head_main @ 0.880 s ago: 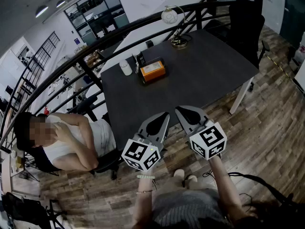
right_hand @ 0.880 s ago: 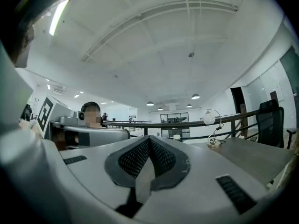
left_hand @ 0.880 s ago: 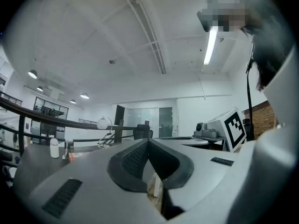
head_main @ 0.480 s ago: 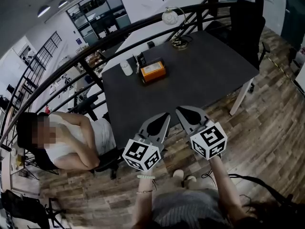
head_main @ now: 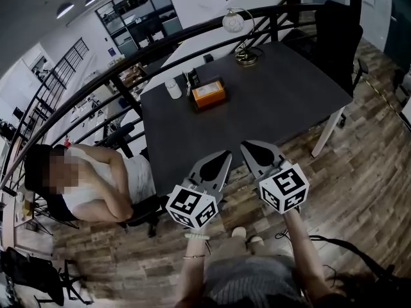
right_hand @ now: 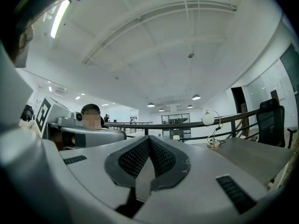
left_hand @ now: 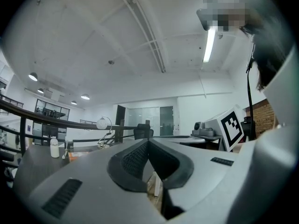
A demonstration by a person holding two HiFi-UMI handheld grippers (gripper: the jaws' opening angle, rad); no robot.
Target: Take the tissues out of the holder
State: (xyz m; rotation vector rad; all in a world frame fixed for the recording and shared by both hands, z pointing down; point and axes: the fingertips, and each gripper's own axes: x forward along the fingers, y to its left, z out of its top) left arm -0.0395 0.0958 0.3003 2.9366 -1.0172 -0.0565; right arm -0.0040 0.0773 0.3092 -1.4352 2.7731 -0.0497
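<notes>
The orange tissue holder (head_main: 209, 95) lies on the far left part of the dark table (head_main: 276, 101), a good way beyond both grippers. It shows small and orange (left_hand: 71, 155) in the left gripper view. My left gripper (head_main: 223, 154) hovers over the table's near edge, jaws shut with nothing between them, as its own view confirms (left_hand: 148, 142). The right gripper (head_main: 246, 146) hangs just beside it, also shut and empty (right_hand: 148, 139). Both point toward the table.
A white bottle (head_main: 173, 90) stands left of the holder and a globe desk lamp (head_main: 241, 38) at the table's back. A black chair (head_main: 337, 27) is at the far right. A seated person (head_main: 90, 188) is left of the table, by the curved railing (head_main: 128, 66).
The head view has shifted slightly and the seated person has moved a little. Both grippers stay shut in the same place at the table's near edge.
</notes>
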